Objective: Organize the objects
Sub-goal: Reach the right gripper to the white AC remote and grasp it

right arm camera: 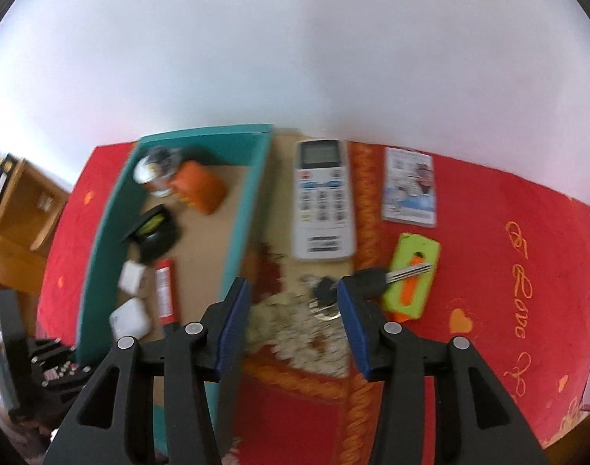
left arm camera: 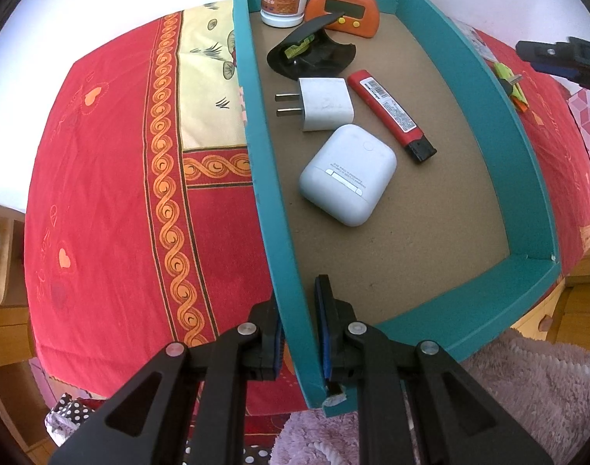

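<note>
My left gripper [left arm camera: 298,298] is shut on the near left wall of a teal box [left arm camera: 256,155], close to its corner. Inside the box lie a white earbud case [left arm camera: 349,174], a white plug charger [left arm camera: 324,104], a red cutter [left arm camera: 389,110], a black pouch [left arm camera: 312,54], a white jar [left arm camera: 284,0] and an orange monkey timer [left arm camera: 343,11]. My right gripper [right arm camera: 295,290] hangs open over the cloth to the right of the box, nothing between its blue pads. Just beyond it lie a bunch of keys [right arm camera: 325,294], a green phone case [right arm camera: 411,275] and a white remote [right arm camera: 324,197].
A red patterned cloth [left arm camera: 120,193] covers the table. A printed card [right arm camera: 409,188] lies right of the remote. Wooden furniture [right arm camera: 19,201] stands to the left. A pink fluffy fabric [left arm camera: 527,387] lies below the table's near edge.
</note>
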The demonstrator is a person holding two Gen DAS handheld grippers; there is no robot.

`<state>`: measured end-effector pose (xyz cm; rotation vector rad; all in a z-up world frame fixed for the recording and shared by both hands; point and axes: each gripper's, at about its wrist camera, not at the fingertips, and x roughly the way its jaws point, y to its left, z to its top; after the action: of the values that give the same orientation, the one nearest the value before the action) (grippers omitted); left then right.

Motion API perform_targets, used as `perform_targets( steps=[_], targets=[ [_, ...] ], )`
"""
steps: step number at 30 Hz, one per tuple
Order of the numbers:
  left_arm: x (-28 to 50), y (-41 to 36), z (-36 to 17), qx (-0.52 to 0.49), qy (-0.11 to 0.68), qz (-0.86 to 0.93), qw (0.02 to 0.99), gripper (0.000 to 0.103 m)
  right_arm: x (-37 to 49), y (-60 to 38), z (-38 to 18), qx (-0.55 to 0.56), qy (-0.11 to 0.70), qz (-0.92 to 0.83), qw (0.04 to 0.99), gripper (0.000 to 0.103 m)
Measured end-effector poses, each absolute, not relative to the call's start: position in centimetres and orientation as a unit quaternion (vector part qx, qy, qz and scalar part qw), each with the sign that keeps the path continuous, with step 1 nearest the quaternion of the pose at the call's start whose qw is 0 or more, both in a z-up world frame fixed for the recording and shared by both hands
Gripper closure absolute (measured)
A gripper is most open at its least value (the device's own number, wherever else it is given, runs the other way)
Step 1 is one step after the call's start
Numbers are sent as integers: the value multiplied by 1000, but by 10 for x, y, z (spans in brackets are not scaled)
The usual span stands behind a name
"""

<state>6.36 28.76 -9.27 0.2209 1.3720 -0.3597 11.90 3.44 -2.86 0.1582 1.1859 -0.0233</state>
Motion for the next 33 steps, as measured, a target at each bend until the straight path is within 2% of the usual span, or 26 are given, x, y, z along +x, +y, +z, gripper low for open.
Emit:
perform_targets(
  steps=[17, 25, 33],
  targets=[
    [67, 289, -94, 93, 633, -158, 752, 90, 183, 29, -87, 21, 599, 7, 800, 55],
    [66, 288, -94, 93, 632, -158, 752, 90, 206, 32, -97, 13, 599, 9, 801, 46],
    [66, 287, -94, 96, 632, -160, 752, 90, 221, 27, -99, 27, 596, 5, 803, 43]
  ],
)
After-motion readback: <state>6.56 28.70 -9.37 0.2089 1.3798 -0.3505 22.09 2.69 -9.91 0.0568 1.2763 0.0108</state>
